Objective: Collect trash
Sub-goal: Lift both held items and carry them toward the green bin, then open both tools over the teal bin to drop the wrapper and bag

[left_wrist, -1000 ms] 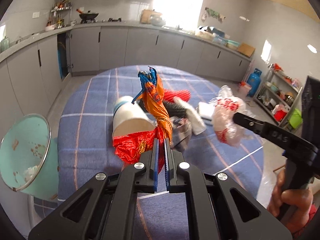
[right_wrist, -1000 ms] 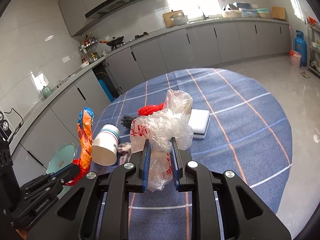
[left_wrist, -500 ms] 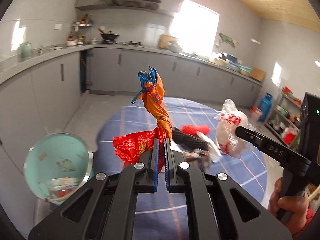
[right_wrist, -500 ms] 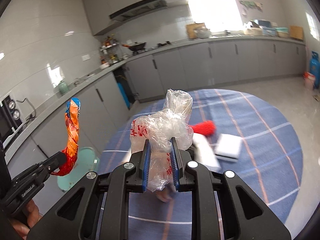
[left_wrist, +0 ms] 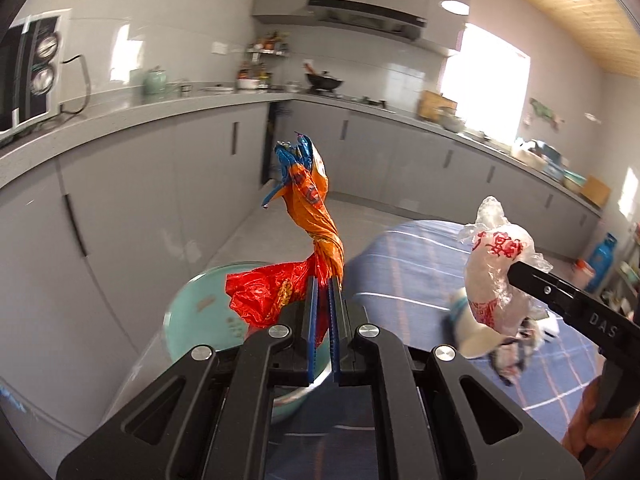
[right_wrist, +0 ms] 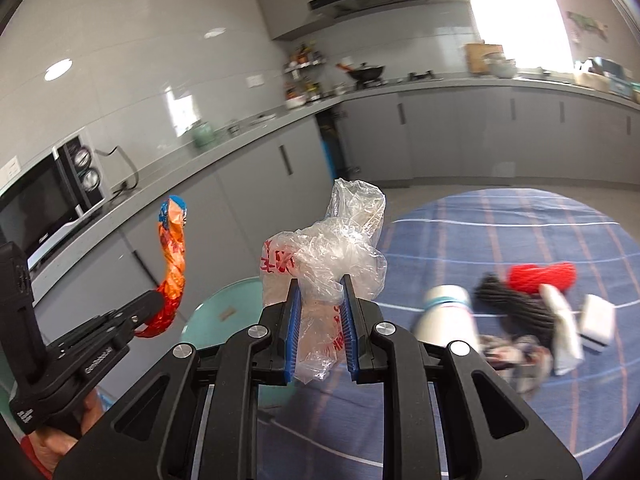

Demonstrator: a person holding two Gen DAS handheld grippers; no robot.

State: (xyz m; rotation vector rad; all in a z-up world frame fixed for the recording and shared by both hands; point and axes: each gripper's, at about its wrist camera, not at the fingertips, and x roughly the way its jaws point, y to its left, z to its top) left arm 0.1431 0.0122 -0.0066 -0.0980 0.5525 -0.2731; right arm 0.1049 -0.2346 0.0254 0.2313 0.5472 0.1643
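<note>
My left gripper [left_wrist: 323, 280] is shut on a twisted orange, red and blue wrapper [left_wrist: 314, 208] that sticks up from the pads. The same wrapper [right_wrist: 173, 248] shows in the right wrist view, in the left gripper [right_wrist: 154, 304] at lower left. My right gripper [right_wrist: 320, 284] is shut on a crumpled clear plastic bag [right_wrist: 332, 248] with red print. That bag [left_wrist: 494, 264] also appears at the right of the left wrist view, in the right gripper [left_wrist: 516, 272]. A pale green round bin [left_wrist: 200, 312] stands open below and just beyond both grippers, and its rim [right_wrist: 224, 300] shows behind the bag.
The round table with a blue plaid cloth [right_wrist: 520, 232] lies to the right, bearing a white cup [right_wrist: 448, 316], a red thing [right_wrist: 540, 276], a black brush [right_wrist: 516, 308] and a white block [right_wrist: 598, 324]. Grey cabinets [left_wrist: 140, 200] and a counter with a microwave [right_wrist: 44, 204] run along the left.
Both grippers have swung left off the table towards the cabinets, each keeping its piece of trash. The green bin has come from the left edge to below the fingertips.
</note>
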